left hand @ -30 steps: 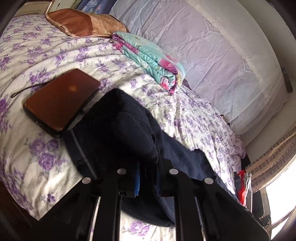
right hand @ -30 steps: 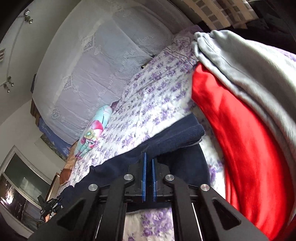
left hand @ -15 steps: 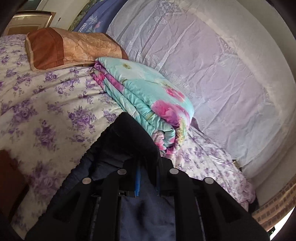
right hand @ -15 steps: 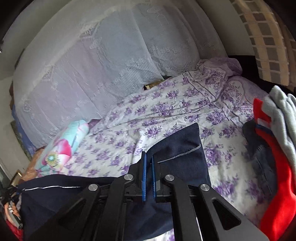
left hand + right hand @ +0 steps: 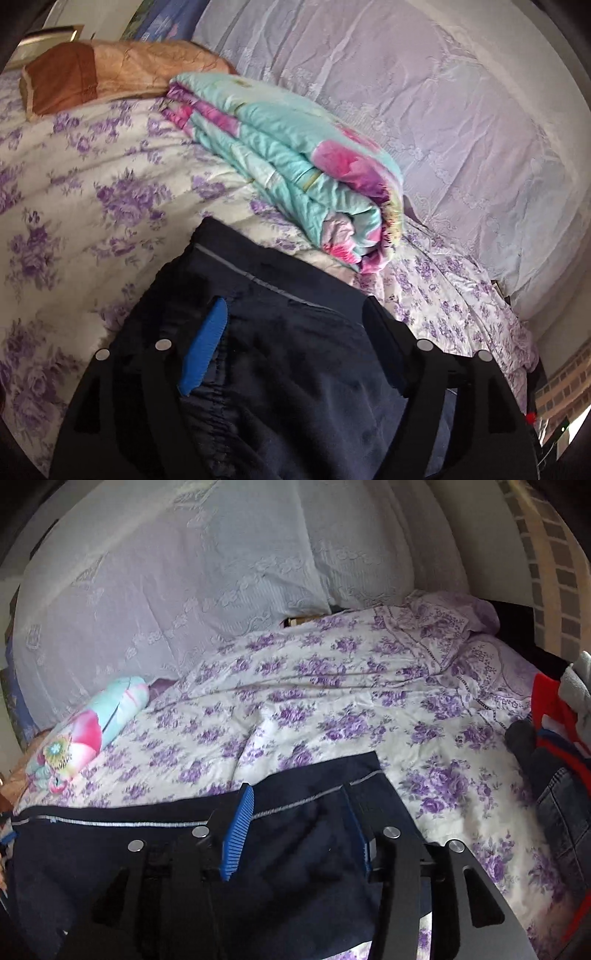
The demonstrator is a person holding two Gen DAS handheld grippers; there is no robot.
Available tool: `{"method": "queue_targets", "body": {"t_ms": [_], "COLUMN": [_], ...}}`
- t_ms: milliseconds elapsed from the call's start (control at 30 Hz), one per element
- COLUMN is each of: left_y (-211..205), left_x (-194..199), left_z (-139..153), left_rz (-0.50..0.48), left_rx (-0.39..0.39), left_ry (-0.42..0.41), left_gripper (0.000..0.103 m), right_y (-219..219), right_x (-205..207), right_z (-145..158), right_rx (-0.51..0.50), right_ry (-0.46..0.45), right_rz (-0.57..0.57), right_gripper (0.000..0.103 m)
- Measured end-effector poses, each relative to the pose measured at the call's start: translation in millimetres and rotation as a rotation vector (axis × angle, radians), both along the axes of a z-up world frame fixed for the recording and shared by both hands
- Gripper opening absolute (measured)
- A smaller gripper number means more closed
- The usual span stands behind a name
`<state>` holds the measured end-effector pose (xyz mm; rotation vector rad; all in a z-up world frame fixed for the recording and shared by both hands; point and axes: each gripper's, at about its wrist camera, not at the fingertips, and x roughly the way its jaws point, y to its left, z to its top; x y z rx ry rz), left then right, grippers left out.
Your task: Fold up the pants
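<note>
Jaws of the left gripper (image 5: 295,332) and right gripper (image 5: 299,823) are opening, gripping nothing, above dark navy fleece pants (image 5: 303,849) lying on the purple-flowered bedspread (image 5: 332,709).

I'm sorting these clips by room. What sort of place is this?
Most likely a bedroom: a bed under a purple-flowered bedspread, a folded floral quilt and a brown pillow at one end, with dark pants laid out.
</note>
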<state>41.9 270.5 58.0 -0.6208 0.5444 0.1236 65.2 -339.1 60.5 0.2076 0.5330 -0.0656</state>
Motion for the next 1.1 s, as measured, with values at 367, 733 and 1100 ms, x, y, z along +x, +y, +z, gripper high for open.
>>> {"method": "queue_targets", "body": {"t_ms": [367, 733, 1100], "left_y": [36, 48, 18], "left_x": [-2, -160, -193], "left_z": [-18, -11, -29], "left_rz": [0.073, 0.009, -0.077], "left_rx": [-0.110, -0.208, -0.183], "left_ry": [0.048, 0.071, 0.229], "left_gripper": [0.093, 0.085, 0.089], "right_y": [-8, -20, -25], "right_x": [8, 11, -7], "right_z": [-20, -30, -29], "right_rx": [0.042, 0.100, 0.151], "right_ry": [0.124, 0.168, 0.145], "right_rz": [-0.034, -0.035, -0.037], "right_gripper": [0.080, 0.097, 0.097]}}
